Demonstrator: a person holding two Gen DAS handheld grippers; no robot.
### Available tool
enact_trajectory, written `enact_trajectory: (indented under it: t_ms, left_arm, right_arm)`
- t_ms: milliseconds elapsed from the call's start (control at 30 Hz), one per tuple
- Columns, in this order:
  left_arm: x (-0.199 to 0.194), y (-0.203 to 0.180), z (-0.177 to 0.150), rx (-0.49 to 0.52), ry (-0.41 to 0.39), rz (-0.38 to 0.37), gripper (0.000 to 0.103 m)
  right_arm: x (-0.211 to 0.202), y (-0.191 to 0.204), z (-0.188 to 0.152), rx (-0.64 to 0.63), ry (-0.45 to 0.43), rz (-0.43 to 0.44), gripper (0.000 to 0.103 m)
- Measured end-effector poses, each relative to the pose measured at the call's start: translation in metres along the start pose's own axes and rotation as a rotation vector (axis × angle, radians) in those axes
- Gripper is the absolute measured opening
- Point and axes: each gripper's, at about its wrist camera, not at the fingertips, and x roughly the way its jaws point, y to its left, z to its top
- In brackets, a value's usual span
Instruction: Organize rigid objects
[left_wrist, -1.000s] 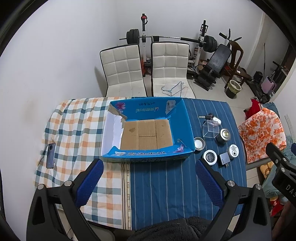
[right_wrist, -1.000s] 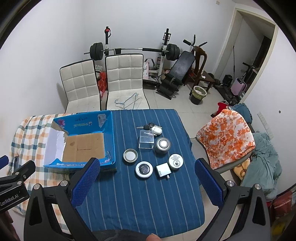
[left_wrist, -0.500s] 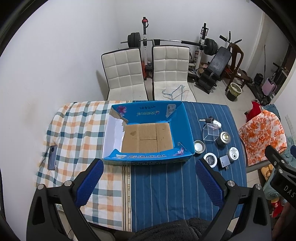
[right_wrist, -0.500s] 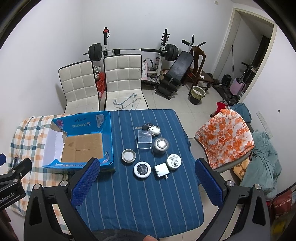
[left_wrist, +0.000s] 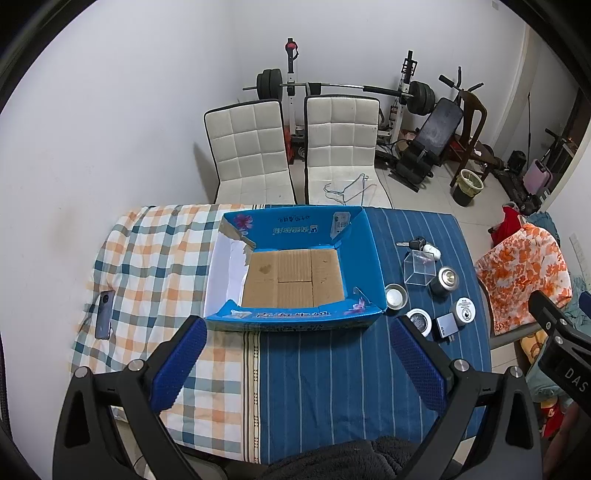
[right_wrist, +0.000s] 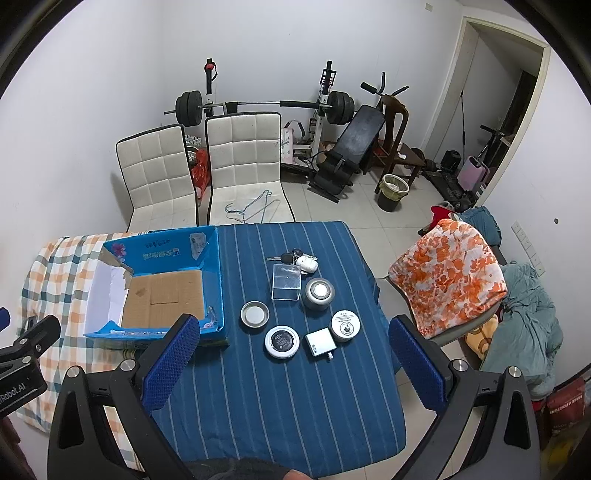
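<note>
left wrist view has our left tongs (left_wrist: 295, 363) spread wide and holding nothing, high above the surface (left_wrist: 332, 369), with the box (left_wrist: 365, 251) straight ahead between the blue pads. the box is open on top, blue outside, its brown cardboard floor bare, one white flap torn at the left. it sits where the checked cloth (left_wrist: 147, 266) meets the striped blue cloth (right_wrist: 277, 398). a phone (left_wrist: 104, 314) lies on the checked side, well apart from the box.

right wrist view shows our right tongs (right_wrist: 291, 363) just as wide, also gripping nothing, above the small things grouped to the right of the box. farthest back lie the keys (right_wrist: 291, 257), touching a white fob (right_wrist: 307, 263). just nearer stands a clear cube (right_wrist: 285, 282), with a metal tin (right_wrist: 318, 293) beside it. a shallow metal lid (right_wrist: 254, 314) lies nearest the box. in the front row sit a round black-faced case (right_wrist: 282, 341), a white charger (right_wrist: 320, 344) and a white round jar (right_wrist: 345, 325), the charger and jar close enough that we cannot tell if they touch. two white chairs (right_wrist: 240, 166) stand behind the surface.
</note>
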Motion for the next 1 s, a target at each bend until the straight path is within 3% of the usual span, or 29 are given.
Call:
enact_trajectory:
  t_ms: [1000]
  left_arm:
    - [0.005,-0.003,-0.006,-0.001,0.018,-0.001,0.102]
  right_arm:
    - [0.016,-0.006,-0.002,0.009,0.025,0.050,0.103]
